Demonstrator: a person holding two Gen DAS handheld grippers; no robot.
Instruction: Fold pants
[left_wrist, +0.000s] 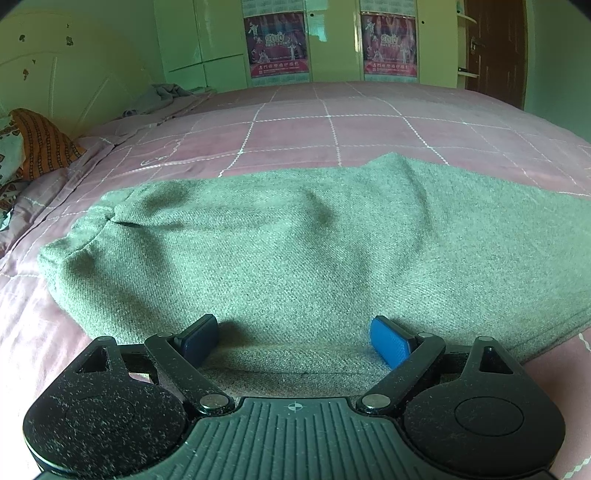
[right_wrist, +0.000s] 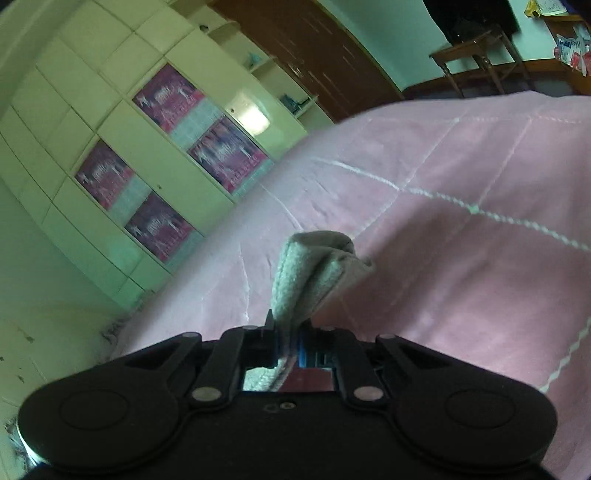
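"2019" is read in pale digits on each of the two red-pink posters (left_wrist: 276, 43) fixed to the pale cupboard doors (left_wrist: 207, 40) in the left wrist view; the line of characters under each picture is too small to be made out. In the right wrist view the same kind of posters (right_wrist: 168, 96) are seen blurred, and no writing can be read there.

The left gripper (left_wrist: 295, 338) is pointed downward at the near edge of the pants (left_wrist: 280, 236), low over the cloth. Its jaws are spread wide, with a dark pad on the left and a blue pad (left_wrist: 389, 341) on the right. A folded band of grey-green fabric lies between the pads; whether the pads rest on the cloth cannot be told, and nothing is pinched.

The pants are laid flat across the pink checked bedspread (left_wrist: 332, 122), spread from the left side of the bed out past the right edge of the view. A patterned orange pillow (left_wrist: 44, 144) is seen at far left by the headboard.

The right gripper (right_wrist: 290, 345) is tilted, so that the room appears slanted. Its jaws are pressed together on a bunched end of the grey pants (right_wrist: 314, 273), which sticks up past the fingertips above the bedspread (right_wrist: 461, 221). A brown door (right_wrist: 314, 48) and a wooden table (right_wrist: 476, 55) are seen behind.
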